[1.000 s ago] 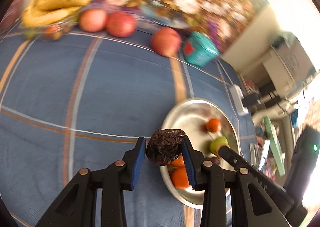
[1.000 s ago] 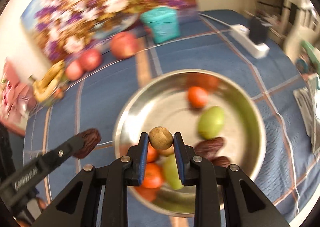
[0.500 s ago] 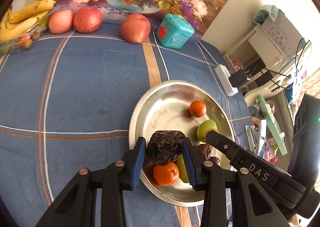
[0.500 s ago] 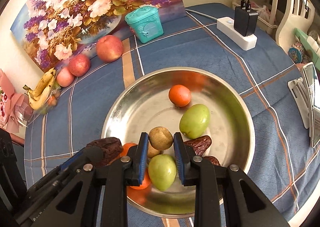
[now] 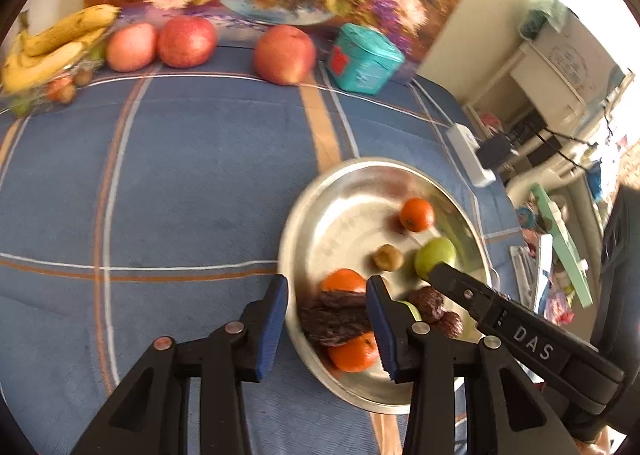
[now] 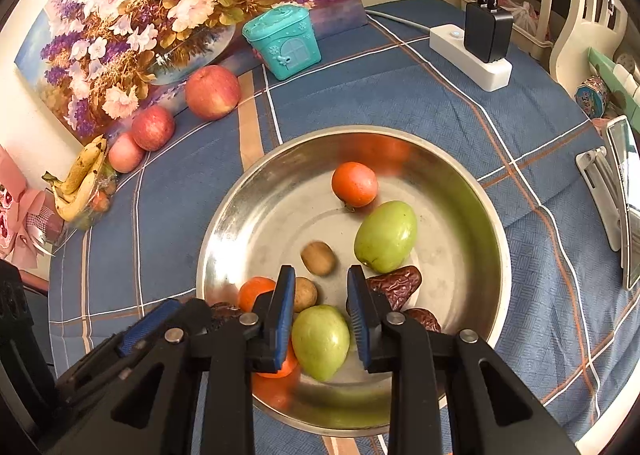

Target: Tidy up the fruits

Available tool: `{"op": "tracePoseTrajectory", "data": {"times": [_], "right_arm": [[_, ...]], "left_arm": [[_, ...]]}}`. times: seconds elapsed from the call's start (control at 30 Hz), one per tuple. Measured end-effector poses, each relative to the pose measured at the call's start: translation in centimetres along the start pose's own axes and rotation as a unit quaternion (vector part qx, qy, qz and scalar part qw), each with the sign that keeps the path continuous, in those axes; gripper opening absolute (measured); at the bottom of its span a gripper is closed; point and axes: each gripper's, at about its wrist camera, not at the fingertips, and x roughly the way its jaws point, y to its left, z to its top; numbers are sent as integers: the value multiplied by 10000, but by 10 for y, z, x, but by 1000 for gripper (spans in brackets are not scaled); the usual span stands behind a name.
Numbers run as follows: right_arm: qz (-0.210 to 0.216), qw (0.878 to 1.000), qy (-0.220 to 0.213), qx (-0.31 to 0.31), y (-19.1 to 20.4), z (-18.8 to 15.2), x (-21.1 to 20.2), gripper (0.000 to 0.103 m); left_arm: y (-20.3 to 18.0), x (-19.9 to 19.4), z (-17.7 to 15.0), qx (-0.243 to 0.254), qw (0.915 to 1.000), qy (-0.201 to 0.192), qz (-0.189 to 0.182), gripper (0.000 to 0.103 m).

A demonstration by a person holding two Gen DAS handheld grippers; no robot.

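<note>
At the near rim, left claw [image 5: 327, 282]: jaws just been opening, now a medium gap; dark wrinkled date [image 5: 334, 319] sits between them but not clamped, left pad clear of it, right pad right beside it.
Date position: inside the steel bowl [image 5: 288, 239], lying on top of two oranges [image 5: 352, 351], at the rim edge nearest the camera.
Right claw [image 6: 320, 271]: narrow gap, nothing gripped, pads apart over the bowl's near half.
Under right claw: green fruit [image 6: 320, 341] lying in the bowl beneath the gap, not touched by the pads as far as visible.
Beside left pad of right claw: small brown round fruit [image 6: 305, 294], partly hidden by the finger.
Loose brown fruit [image 6: 318, 258]: lies free on the bowl floor just beyond the right claw's tips.
Right side of bowl: two more dates [image 6: 396, 285], one touching the second green fruit [image 6: 385, 237].
Far side of bowl: single orange [image 6: 354, 184], just beside that green fruit.
Claws relative: left one comes in at the bowl's left rim, right one over the middle, close together.
Tabletop [image 6: 360, 95]: blue plaid cloth, bowl sits on it.
Back row: three red apples [image 6: 212, 91] in a line, bananas [image 6: 80, 183] at the far left end.
Teal tin [image 6: 283, 41]: right of the apples, against the flower painting [image 6: 160, 15].
Far right: white power strip [image 6: 470, 55] with a black charger [image 6: 488, 31] plugged in.
</note>
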Motion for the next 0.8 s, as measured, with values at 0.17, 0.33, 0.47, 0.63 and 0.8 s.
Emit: {"op": "tracePoseTrajectory", "data": {"times": [0.17, 0.33, 0.47, 0.63, 0.8], "right_arm": [[-6, 9999, 57, -97, 5, -1, 3, 46], [25, 9992, -8, -410, 21, -4, 1, 69], [-36, 9977, -67, -667, 32, -8, 0, 90], [-47, 9963, -223, -833, 38, -14, -5, 93], [-118, 9949, -219, -980, 39, -24, -7, 94]], "left_arm": [[25, -9, 4, -358, 9968, -217, 679, 64], [48, -11, 3, -553, 9892, -251, 1337, 81], [56, -14, 0, -477, 9835, -355, 1707, 102], [65, -25, -4, -560, 9788, -514, 1900, 103], [71, -33, -11, -472, 9735, -516, 2179, 103]]}}
